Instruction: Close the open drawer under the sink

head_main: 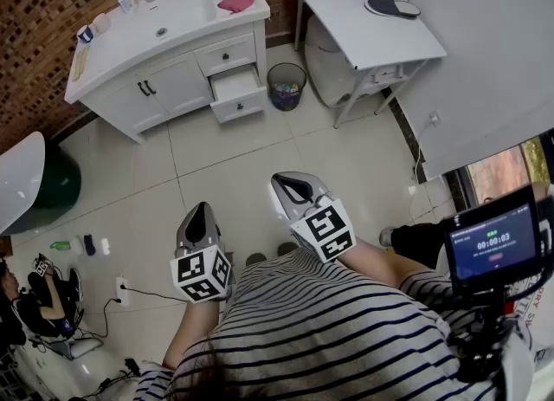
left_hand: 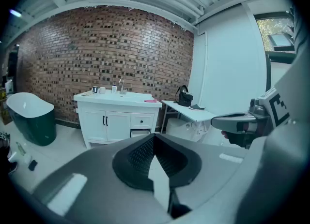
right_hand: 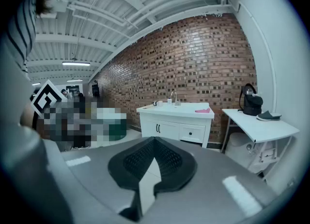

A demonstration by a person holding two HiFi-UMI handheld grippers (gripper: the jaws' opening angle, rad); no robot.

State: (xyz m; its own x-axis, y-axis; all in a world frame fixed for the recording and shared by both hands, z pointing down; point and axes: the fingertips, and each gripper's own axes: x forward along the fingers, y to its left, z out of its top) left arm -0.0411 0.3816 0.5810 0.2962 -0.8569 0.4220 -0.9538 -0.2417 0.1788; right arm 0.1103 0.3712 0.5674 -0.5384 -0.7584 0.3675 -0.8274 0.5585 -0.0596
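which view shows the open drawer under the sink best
Head view: the open drawer is seen from above, pulled out of the vanity. The left gripper view shows it small and front-on. In the right gripper view the right gripper hides it.

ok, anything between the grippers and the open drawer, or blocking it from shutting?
Nothing visible. Only bare floor lies between the left gripper, the right gripper and the open drawer. The waste bin stands beside the drawer, not before it; nothing pokes out of the drawer.

The small monitor screen [head_main: 494, 246] shows a timer, seemingly reading 00:00:03.
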